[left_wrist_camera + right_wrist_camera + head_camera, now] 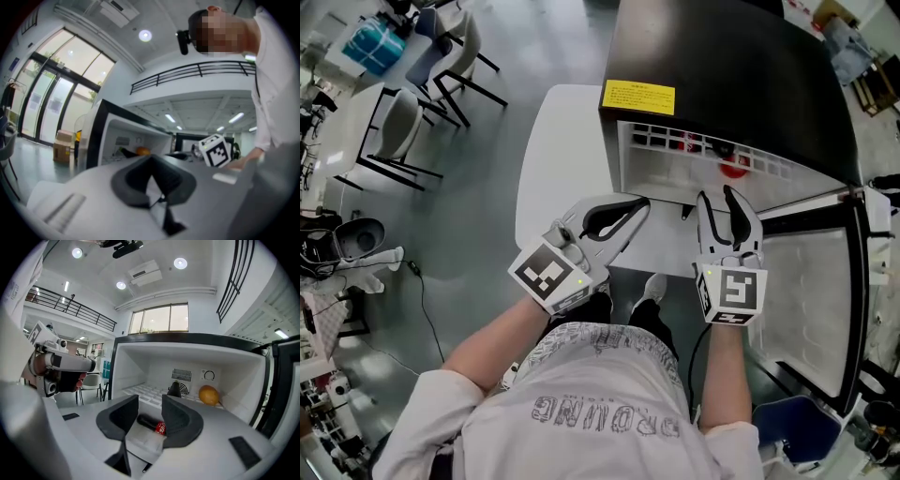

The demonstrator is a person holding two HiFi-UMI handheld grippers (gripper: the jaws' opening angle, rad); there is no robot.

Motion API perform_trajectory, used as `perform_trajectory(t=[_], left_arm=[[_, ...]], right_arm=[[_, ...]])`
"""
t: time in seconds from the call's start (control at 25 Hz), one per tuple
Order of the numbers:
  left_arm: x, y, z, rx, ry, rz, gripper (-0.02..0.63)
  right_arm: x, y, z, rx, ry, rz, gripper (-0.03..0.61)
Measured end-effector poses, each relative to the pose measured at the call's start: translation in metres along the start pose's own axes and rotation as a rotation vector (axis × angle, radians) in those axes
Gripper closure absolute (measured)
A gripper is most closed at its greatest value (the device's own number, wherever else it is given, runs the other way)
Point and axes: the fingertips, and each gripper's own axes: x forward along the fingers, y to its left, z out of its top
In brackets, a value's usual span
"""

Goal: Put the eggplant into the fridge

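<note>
A black mini-fridge (731, 66) stands open on a white table (562, 159), its door (806, 291) swung out to the right. In the right gripper view a dark tapered thing (175, 389), apparently the eggplant, stands at the back of the white compartment beside a yellow-orange fruit (208, 395). A dark bottle with a red label (151, 422) lies on the fridge floor. My right gripper (150, 401) (717, 195) is open just outside the fridge mouth, nothing between its jaws. My left gripper (639, 204) (152, 161) hangs level to its left, shut and empty.
Chairs (422, 122) stand on the grey floor to the left of the table. A yellow label (637, 97) marks the fridge top. The open door's edge (862, 281) stands close to the right gripper's right. A cable (422, 291) trails on the floor at left.
</note>
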Motion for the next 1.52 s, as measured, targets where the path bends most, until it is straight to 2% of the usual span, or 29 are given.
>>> perform_trajectory(t=[0.56,0.84,1.52], left_arm=[[0.003,0.004,-0.005,0.0,0.015,0.029,0.608],[0.003,0.006,-0.007,-0.007,0.017,0.046,0.609],[0.01,0.01,-0.018,-0.016,0.043,0.059,0.608]], right_arm=[[-0.034,0.02,-0.008,0.016,0.02,0.124,0.466],[-0.041,0.02,-0.01,0.06,0.022,0.145,0.491],[-0.038,0.019,-0.014,0.082,0.017,0.193,0.537]])
